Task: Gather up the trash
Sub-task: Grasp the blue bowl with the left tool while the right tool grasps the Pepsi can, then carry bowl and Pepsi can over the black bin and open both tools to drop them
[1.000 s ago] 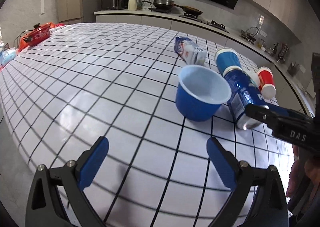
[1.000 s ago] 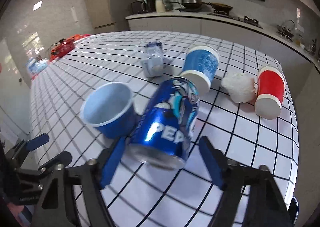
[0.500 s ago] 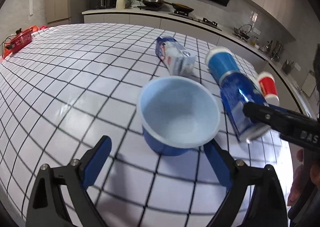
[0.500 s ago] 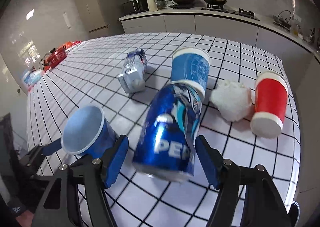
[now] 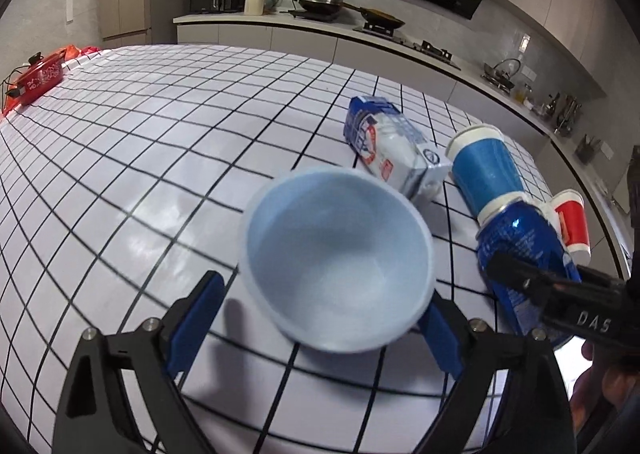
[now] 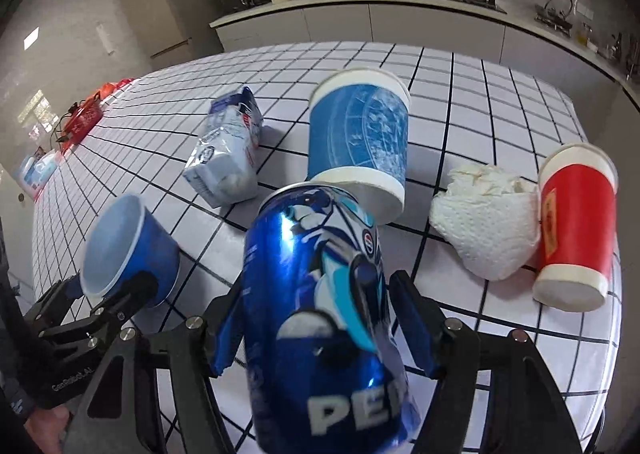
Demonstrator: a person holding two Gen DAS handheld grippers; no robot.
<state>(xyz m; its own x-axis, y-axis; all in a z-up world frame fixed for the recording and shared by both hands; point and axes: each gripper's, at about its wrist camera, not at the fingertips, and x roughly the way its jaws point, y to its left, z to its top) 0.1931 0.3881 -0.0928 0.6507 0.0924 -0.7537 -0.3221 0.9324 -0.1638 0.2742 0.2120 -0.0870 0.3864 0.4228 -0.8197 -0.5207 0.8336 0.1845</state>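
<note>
At the far left of the checked counter we see a red box, well apart from the trash. Next comes a blue bowl, empty, tilted on its side between the pads of our left tool; the right pad meets its wall, the left pad stands clear, so the tool is spread and not gripping. Behind the bowl lies one crushed milk carton, flattened on its side. Our right tool has both pads pressed on one blue Pepsi can, which lies with its top touching the base of a blue paper cup. That cup lies tipped over; we cannot see inside it. Further right sits one crumpled white paper towel, touching a red paper cup, also on its side. So: two paper cups, one bowl, one can, one carton, one towel. A kitchen worktop with pans runs behind.
</note>
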